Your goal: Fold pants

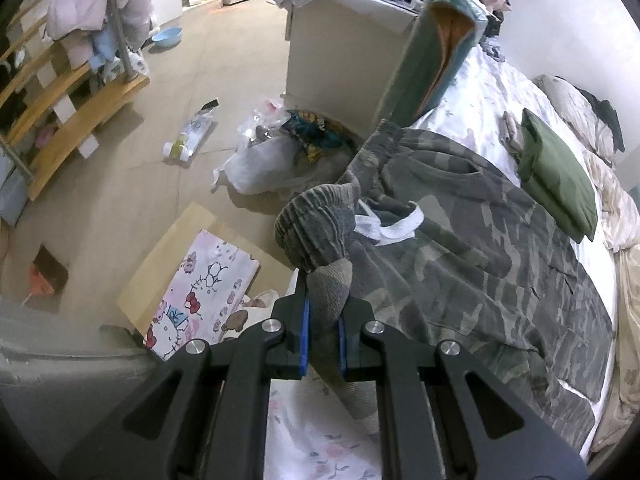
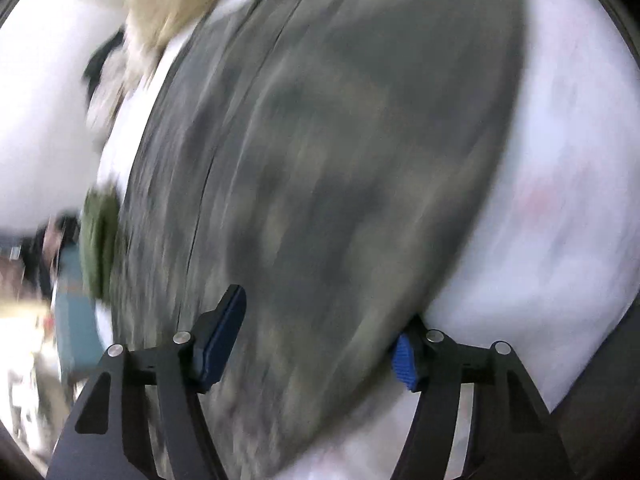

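Observation:
Camouflage pants lie spread on the white flowered bed sheet, waistband toward the bed's far edge. My left gripper is shut on a bunched part of the pants' elastic waistband or cuff and holds it lifted above the bed edge. A white drawstring hangs out beside it. In the right wrist view the picture is blurred by motion. My right gripper is open wide just above the camouflage pants, holding nothing.
A folded olive-green garment lies on the bed beyond the pants. A green-wrapped flat package leans at the bed's far end. Plastic bags, a bottle and a Hello Kitty box lie on the floor at left.

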### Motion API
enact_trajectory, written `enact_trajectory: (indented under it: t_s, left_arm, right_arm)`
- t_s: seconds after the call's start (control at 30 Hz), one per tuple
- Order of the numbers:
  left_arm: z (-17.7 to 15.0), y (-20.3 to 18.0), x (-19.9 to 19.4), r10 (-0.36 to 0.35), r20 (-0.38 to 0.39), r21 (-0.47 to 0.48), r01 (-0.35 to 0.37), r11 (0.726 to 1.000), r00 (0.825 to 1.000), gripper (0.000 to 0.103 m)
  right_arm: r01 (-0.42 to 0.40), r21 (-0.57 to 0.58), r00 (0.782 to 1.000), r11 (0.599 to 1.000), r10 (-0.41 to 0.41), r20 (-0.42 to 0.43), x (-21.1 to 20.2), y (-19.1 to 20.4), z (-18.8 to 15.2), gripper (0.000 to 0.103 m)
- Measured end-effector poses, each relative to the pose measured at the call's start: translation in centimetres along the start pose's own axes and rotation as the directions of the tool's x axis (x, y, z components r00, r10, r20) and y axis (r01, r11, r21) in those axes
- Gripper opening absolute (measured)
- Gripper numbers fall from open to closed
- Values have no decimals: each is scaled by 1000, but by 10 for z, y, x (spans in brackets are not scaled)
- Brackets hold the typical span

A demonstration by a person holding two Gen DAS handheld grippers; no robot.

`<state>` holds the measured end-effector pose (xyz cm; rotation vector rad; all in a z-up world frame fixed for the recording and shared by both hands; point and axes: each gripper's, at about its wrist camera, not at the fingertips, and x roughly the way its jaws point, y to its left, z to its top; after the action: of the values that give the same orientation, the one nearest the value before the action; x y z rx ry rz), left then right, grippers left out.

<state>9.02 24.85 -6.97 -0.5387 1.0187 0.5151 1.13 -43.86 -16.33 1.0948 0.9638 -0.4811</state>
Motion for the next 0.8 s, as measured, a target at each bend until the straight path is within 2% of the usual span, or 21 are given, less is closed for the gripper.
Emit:
enact_trajectory:
  t_s: [0.03,0.1,0.13,0.17,0.2,0.23,0.27,0.37,0.4,0.5,0.63,0.8]
  left_arm:
    - [0,3,1,-4,-6,-11,4,1000,1000,8]
    - [0,5,2,-5,-9,-25,5,1000,1000,8]
    - [0,4,2,-7,-7,-27,6,1000,1000,8]
    - [0,3,2,-8,-5,-26,8,1000,1000,8]
    - [0,1,2,-8,-3,-22,7,1000,1000,8]
    - [0,0,1,-6,1,-17,6,1000,1000,8]
    - [1,0,1,-5,4,-16,5,1000,1000,8]
    - [0,2,1,4,8,-20,-4,1000,1000,8]
    - [0,2,2,5,6,-21,-5,1000,1000,8]
    - [1,4,3,11,-1,-33,-11,999,1000,8]
    - [6,4,2,7,-16,-49,-8,999,1000,8]
    - [26,4,-3,-58,-62,-75,54,996,996,8]
  right_arm:
    - [31,36,999,999,-33,40,-5,-10,17,66]
    - [10,117,997,993,-18,74,-10,-26,45,66]
    - [26,130,995,991,-39,96,-14,-29,60,64]
    - [57,123,991,991,-71,110,-14,-29,71,62]
    - [100,119,987,988,-114,117,-14,-29,81,53]
    - [126,127,983,984,-141,120,-13,-31,92,49]
    - [125,135,982,983,-142,122,-13,-32,99,48]
    - [153,172,971,973,-181,154,-20,-43,121,21]
    - [173,189,965,967,-205,165,-23,-46,124,2]
    - [115,176,957,978,-157,245,-39,-36,122,2]
    - [87,79,939,993,-108,328,-63,10,129,2]
    - [11,-24,926,1000,0,377,-85,65,155,2]
